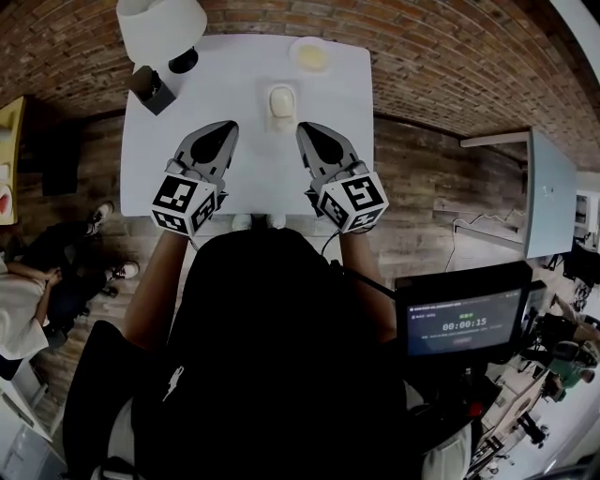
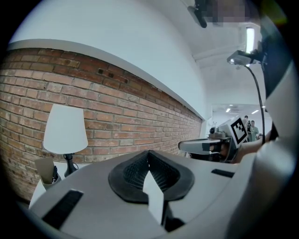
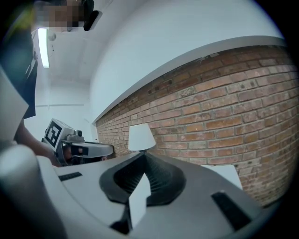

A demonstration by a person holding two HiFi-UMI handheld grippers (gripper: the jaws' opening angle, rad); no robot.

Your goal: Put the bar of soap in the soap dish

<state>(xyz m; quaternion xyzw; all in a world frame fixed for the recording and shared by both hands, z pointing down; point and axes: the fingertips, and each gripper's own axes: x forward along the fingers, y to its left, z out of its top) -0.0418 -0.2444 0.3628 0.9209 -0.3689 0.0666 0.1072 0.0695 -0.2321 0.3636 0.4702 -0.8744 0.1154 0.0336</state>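
Note:
A cream bar of soap (image 1: 281, 99) lies at the middle of the white table (image 1: 169, 141), on what looks like a white oblong soap dish; I cannot tell the two clearly apart. My left gripper (image 1: 228, 127) hovers over the table's near part, to the left of the bar and short of it, jaws shut and empty. My right gripper (image 1: 305, 129) mirrors it on the right, also shut and empty. Neither touches the bar. In the left gripper view the shut jaws (image 2: 148, 152) point nearly level at the brick wall, and so do those in the right gripper view (image 3: 143, 154).
A round white dish with a pale yellow middle (image 1: 310, 55) sits at the table's far edge. A white-shaded lamp (image 1: 161, 27) and a dark holder (image 1: 153, 89) stand at the far left corner. A monitor (image 1: 459, 323) is at the lower right. A person sits at the left (image 1: 28, 300).

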